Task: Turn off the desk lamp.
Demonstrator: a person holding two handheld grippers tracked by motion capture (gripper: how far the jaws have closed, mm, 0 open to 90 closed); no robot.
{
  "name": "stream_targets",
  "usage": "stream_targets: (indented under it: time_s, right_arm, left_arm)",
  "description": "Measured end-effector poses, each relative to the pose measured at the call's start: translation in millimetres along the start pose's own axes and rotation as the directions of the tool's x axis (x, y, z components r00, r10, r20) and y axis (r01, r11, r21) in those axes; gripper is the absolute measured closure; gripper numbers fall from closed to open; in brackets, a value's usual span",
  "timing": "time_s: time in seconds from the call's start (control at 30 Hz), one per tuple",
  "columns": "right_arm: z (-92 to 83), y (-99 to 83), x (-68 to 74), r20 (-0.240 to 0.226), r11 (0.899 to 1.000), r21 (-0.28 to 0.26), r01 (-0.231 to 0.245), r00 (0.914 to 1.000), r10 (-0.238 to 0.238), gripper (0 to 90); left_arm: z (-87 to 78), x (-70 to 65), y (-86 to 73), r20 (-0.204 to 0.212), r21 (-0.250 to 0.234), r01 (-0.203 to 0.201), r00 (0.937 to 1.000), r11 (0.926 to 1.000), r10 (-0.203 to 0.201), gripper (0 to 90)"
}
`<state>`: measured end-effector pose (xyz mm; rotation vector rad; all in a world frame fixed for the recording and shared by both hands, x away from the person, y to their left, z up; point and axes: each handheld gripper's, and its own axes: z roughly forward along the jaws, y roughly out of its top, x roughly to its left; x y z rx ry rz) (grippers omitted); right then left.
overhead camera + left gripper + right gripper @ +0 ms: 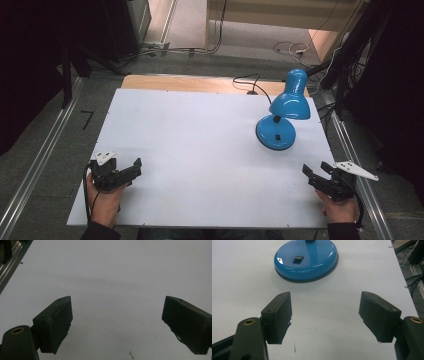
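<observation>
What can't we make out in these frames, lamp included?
- Lamp bulb: the high view shows the shade from behind, so whether it is lit cannot be told.
- Lamp neck and shade: cut off by the top edge in the right gripper view; the base shows.
- Switch position: too small to read.
- Cord plug end: runs off the table's far edge.
</observation>
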<state>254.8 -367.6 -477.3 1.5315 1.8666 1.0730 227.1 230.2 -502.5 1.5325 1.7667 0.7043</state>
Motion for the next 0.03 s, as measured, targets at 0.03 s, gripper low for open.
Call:
stream_targets:
  time_s: [0.03]
  right_arm:
    - [-0.2, 0.0, 0.1, 0.002, 1.0, -0.002, 0.0, 1.0, 0.0, 25.1]
  left_arm:
    - [1.7, 0.7, -0.5, -0.008, 0.01, -0.008, 0.9999, 0.9999, 0.008, 9.9]
